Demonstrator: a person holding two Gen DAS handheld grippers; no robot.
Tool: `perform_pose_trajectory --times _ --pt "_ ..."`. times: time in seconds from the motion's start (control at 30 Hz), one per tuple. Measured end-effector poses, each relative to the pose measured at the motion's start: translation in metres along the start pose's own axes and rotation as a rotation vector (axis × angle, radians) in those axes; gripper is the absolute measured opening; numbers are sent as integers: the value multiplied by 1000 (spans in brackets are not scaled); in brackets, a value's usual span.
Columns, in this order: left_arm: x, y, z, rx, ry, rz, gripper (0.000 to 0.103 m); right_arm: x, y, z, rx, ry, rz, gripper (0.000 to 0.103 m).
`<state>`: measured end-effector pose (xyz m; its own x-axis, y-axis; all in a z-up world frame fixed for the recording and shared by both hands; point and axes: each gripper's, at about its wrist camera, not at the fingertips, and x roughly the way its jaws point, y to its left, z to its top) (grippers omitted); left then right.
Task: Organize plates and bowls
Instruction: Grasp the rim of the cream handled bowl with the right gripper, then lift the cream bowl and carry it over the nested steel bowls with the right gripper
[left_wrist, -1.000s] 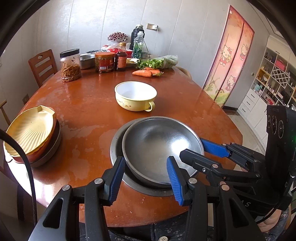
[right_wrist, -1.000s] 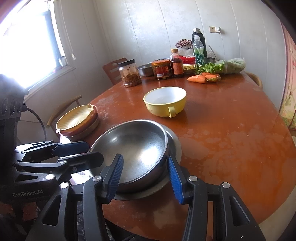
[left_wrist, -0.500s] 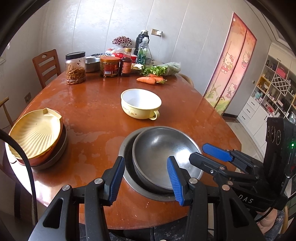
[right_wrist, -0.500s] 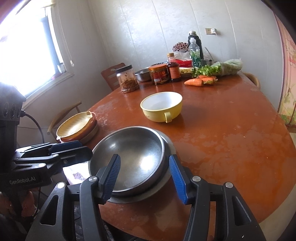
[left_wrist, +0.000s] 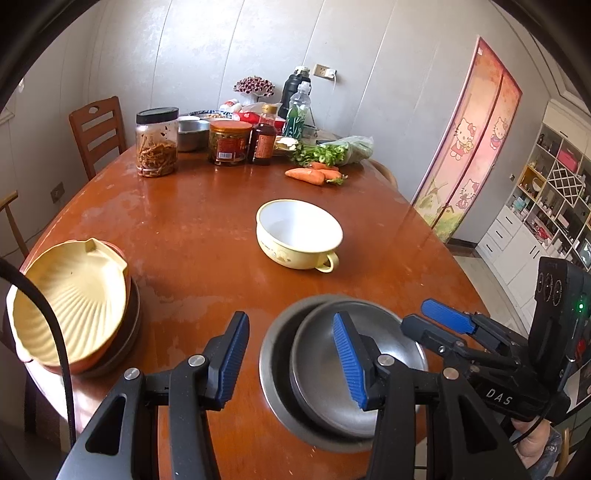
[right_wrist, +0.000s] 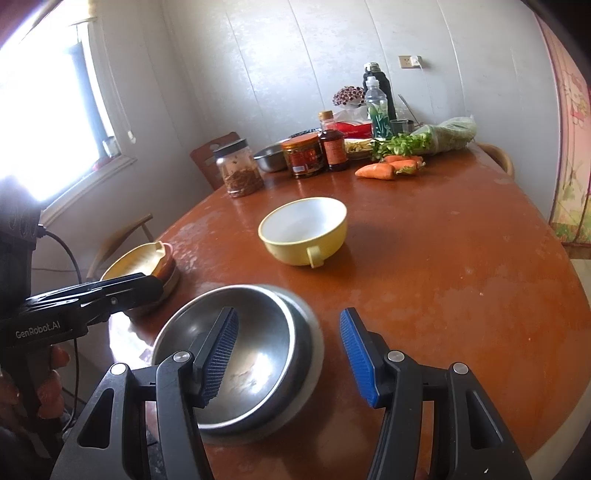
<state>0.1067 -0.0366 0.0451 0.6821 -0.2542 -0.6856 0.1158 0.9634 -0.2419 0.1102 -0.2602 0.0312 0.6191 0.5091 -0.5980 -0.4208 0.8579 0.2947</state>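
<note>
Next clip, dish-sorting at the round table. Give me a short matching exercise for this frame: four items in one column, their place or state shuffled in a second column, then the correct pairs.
Items
1. steel bowl
2. yellow handled bowl
3. shell-shaped yellow dish
4. carrots

Places or states
A. on top of a stack of plates near the table's left edge
B. alone and empty in the middle of the table
C. lying at the far side beside the leafy greens
D. nested in a wider steel plate at the near edge

Pairs: 1-D, 2-B, 3-A, 4-C
</note>
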Motion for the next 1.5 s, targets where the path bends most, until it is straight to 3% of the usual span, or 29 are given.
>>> perform_pose_trajectory --times 0.4,0.9,1.1,1.27,1.5 --pt "54 4 38 30 65 18 47 40 -27 48 -21 24 -30 59" --pt "125 23 86 -30 139 18 47 125 -48 101 -39 118 -20 53" --pt "141 32 87 -81 174 -19 47 151 -61 107 -8 184 -1 51" --pt "149 29 85 -96 202 -71 47 165 -54 105 -14 225 82 51" --pt "146 24 85 -93 184 -85 48 162 -47 101 -49 221 55 50"
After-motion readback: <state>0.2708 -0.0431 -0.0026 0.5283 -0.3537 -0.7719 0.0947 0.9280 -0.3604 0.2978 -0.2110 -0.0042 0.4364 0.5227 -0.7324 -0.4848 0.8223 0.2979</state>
